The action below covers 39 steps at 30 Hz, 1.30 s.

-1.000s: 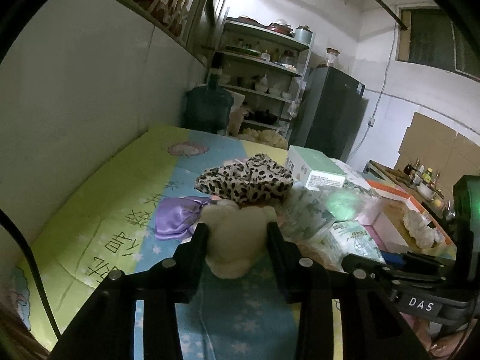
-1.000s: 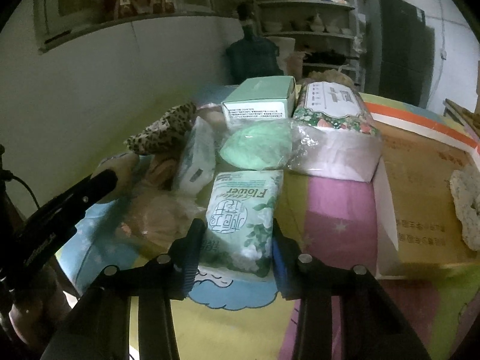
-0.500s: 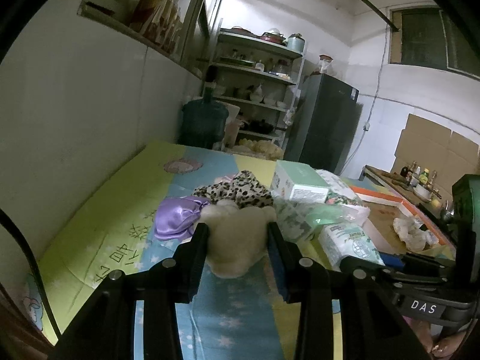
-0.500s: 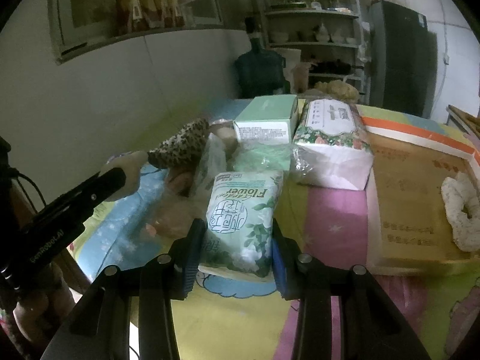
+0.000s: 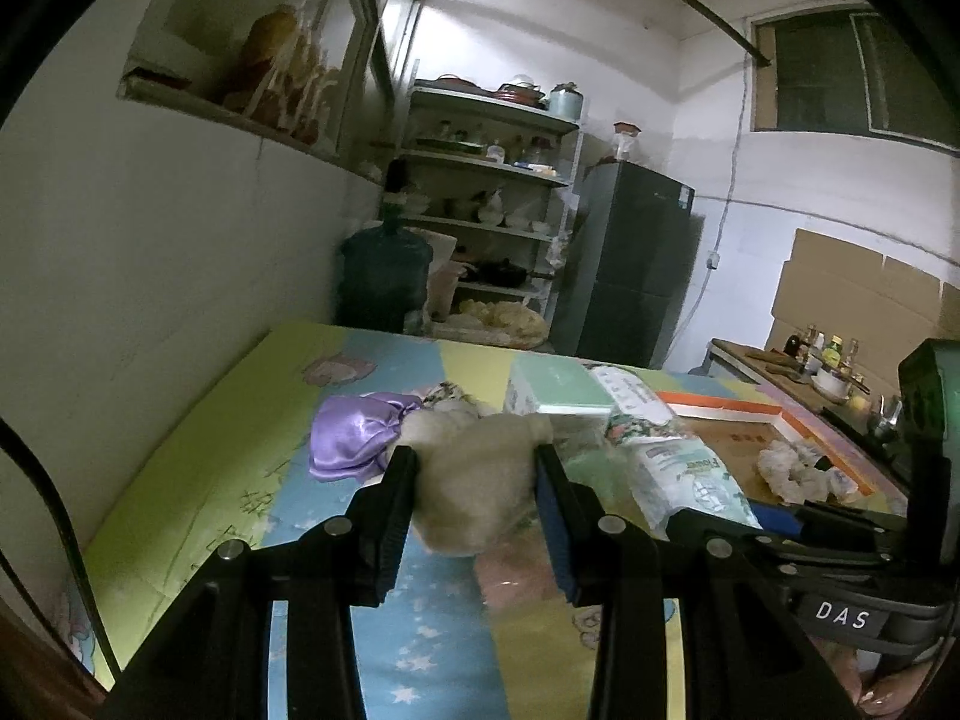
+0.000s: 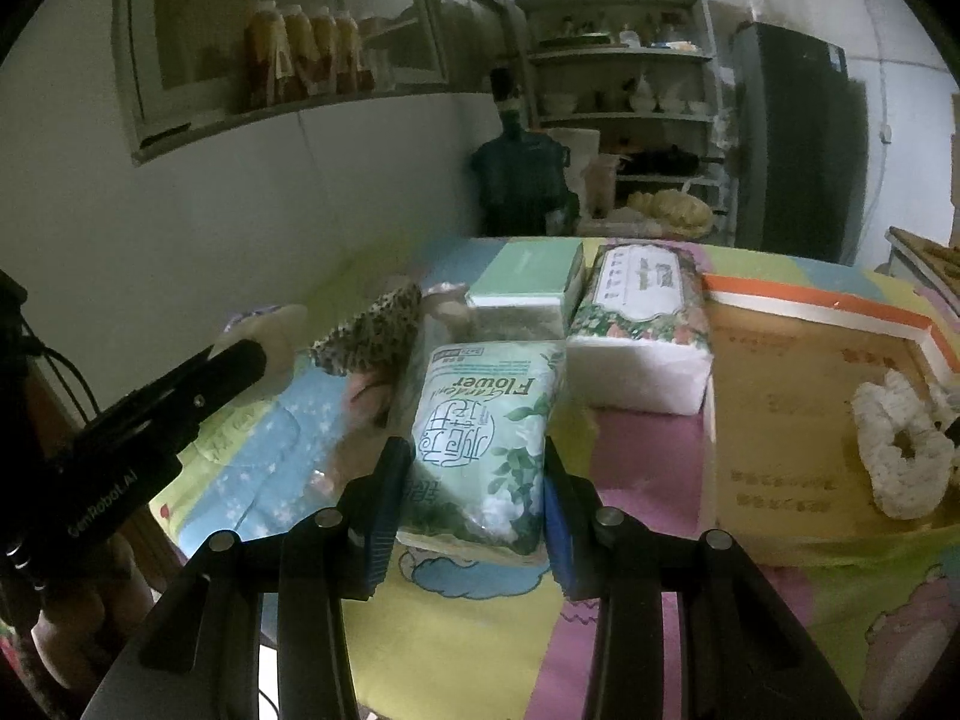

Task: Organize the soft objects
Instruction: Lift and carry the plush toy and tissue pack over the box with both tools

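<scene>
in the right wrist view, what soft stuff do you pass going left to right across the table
leopard-print fabric → green Flower tissue pack, clamped in the right gripper → floral-wrapped white tissue pack → white scrunchie lying in the cardboard box

place: home kitchen or pantry room, dim
shelving: open metal rack (image 5: 492,192) stacked with pots, bowls, dishes
cold storage: dark fridge (image 5: 630,264) beside the rack
water: large jug (image 5: 384,276) on the floor by the wall
counter: condiment bottles (image 5: 828,354) at right
wall niche: row of bottles (image 6: 306,54) behind glass
</scene>
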Each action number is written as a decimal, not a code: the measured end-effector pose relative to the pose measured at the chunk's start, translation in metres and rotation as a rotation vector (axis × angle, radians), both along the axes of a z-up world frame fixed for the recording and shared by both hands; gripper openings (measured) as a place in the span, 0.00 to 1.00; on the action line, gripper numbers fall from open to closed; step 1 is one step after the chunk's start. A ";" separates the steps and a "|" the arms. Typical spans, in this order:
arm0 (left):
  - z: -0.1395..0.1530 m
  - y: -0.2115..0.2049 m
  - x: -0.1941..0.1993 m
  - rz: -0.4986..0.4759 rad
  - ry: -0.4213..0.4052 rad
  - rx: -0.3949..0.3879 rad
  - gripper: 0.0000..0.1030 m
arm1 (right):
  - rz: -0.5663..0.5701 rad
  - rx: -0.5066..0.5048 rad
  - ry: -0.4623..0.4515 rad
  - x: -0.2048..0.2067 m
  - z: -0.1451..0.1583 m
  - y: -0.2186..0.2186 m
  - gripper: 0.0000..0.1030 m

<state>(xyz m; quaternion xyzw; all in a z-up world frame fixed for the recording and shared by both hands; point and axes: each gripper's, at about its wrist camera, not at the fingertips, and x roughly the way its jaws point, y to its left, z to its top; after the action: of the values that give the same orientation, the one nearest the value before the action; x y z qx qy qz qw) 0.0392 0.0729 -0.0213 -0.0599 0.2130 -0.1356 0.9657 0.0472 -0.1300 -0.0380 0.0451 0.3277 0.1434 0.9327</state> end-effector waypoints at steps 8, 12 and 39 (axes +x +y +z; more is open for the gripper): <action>0.012 -0.019 0.000 -0.035 -0.021 0.015 0.38 | -0.011 0.007 -0.018 -0.004 0.005 -0.010 0.41; 0.017 -0.030 0.002 -0.057 -0.031 0.022 0.38 | -0.020 0.010 -0.030 -0.005 0.009 -0.016 0.41; 0.018 -0.111 0.017 -0.217 -0.008 0.043 0.39 | -0.169 0.035 -0.049 -0.002 0.016 -0.083 0.41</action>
<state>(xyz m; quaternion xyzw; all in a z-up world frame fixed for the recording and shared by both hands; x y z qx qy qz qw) 0.0567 -0.0382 -0.0030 -0.0152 0.2173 -0.2352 0.9472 0.0448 -0.2132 -0.0215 0.0855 0.2973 0.0712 0.9483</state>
